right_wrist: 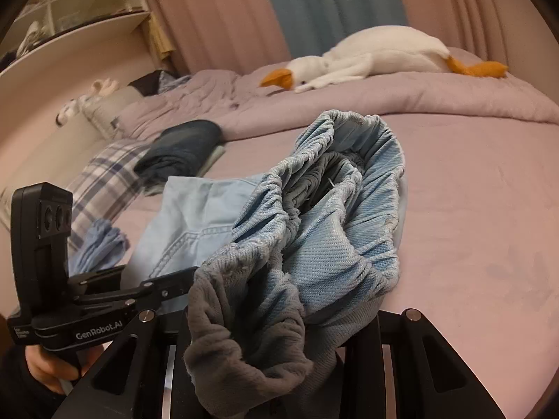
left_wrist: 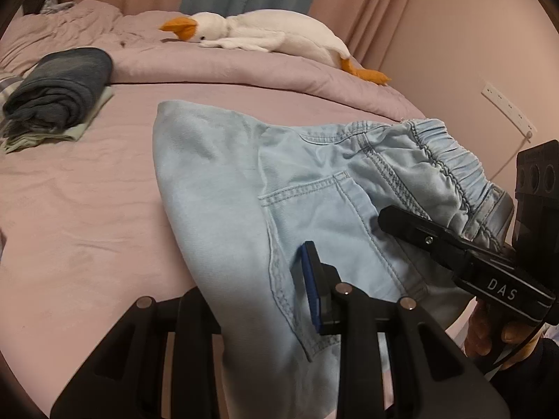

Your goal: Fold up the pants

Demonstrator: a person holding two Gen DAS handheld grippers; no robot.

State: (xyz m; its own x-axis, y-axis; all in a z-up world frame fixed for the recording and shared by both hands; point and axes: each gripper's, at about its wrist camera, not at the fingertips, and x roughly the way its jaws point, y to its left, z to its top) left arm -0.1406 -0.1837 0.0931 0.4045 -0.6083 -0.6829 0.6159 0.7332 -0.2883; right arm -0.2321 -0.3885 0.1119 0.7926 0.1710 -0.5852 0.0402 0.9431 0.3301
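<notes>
Though denim hides their tips, both the left tool (left_wrist: 279,289) and right tool (right_wrist: 276,314) clamp the pants (left_wrist: 314,192).

your left wrist camera looks forward and downward along its own black fingers, very close over the light blue denim pants (left_wrist: 314,188), across the mauve bedsheet (left_wrist: 87,216) toward the pink curtains (left_wrist: 367,7). your right wrist camera faces much the same way, just behind the gathered elastic waistband (right_wrist: 335,209). each view catches the other gripper at its edge: the right gripper (left_wrist: 391,220) in the left view, the left gripper (right_wrist: 167,281) in the right. both share the white plush goose (left_wrist: 265,35) and the folded dark clothes (left_wrist: 59,90).
</notes>
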